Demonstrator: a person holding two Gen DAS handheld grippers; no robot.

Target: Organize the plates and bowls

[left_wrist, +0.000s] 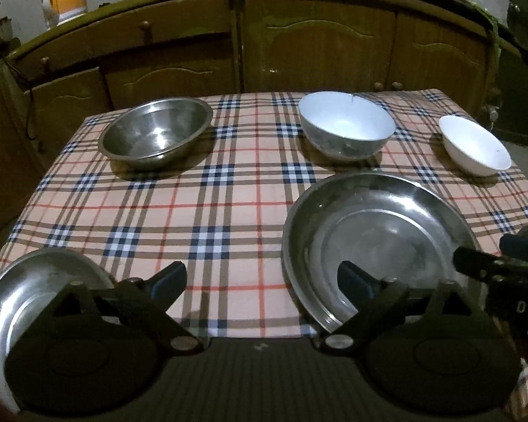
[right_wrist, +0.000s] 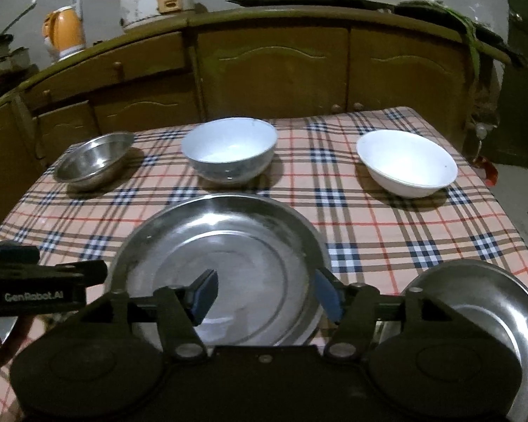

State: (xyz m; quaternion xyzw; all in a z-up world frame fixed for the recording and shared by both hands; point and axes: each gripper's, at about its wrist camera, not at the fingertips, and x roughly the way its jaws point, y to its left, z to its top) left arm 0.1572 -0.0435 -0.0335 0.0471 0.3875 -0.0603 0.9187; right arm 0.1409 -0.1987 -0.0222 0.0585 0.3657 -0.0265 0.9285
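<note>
Your right hand-held gripper [right_wrist: 265, 297] hangs over the near rim of the big steel plate [right_wrist: 228, 246], jaws spread wide, pads clear of the metal and nothing between them. Your left hand-held gripper [left_wrist: 260, 285] sits just left of that same plate [left_wrist: 376, 242], also wide apart and empty, over bare cloth. The right one is nearer to it; being round, the plate has no long axis to line up with.

A smaller steel plate [right_wrist: 475, 313] lies just right of the big plate, at the table's [right_wrist: 387, 228] near edge. Another steel plate [left_wrist: 42, 288] lies well to its left.

Beyond the big plate stand three bowls in a row: the steel bowl [right_wrist: 93, 160] far left, the grey-white bowl [right_wrist: 230, 149] straight behind, the white bowl [right_wrist: 406, 163] behind and right. My guess is you'll stack next.
</note>
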